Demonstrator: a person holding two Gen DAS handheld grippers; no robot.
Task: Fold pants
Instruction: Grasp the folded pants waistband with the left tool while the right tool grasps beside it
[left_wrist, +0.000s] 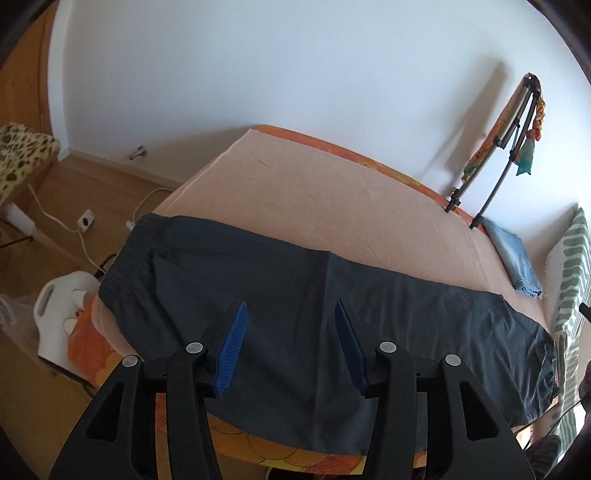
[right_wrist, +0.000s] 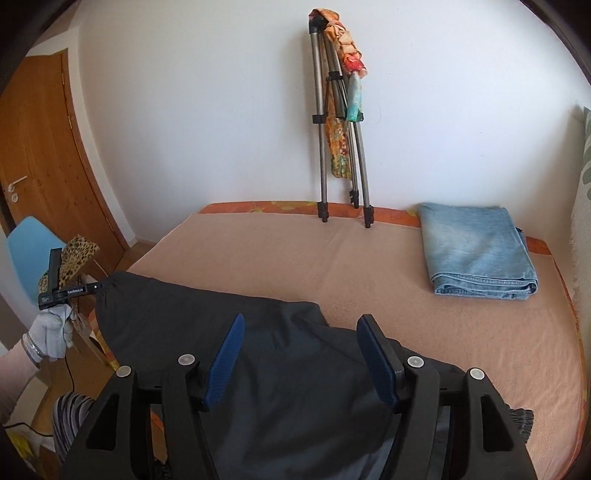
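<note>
Dark navy pants (left_wrist: 295, 317) lie lengthwise along the near edge of a bed with a peach cover (left_wrist: 314, 199), elastic waistband at the left, leg cuffs at the right. My left gripper (left_wrist: 290, 332) is open and empty, hovering above the middle of the pants. In the right wrist view the pants (right_wrist: 288, 369) lie below my right gripper (right_wrist: 299, 354), which is open and empty above the legs. The left gripper's body, held in a white-gloved hand (right_wrist: 51, 332), shows at the left near the waistband.
Folded light-blue jeans (right_wrist: 476, 251) lie at the bed's far right corner. A folded tripod (right_wrist: 340, 140) draped with colourful scarves leans on the white wall. A wooden door (right_wrist: 40, 162), a blue chair (right_wrist: 33, 240), floor cables (left_wrist: 74, 221) and a white appliance (left_wrist: 62, 317) are at the left.
</note>
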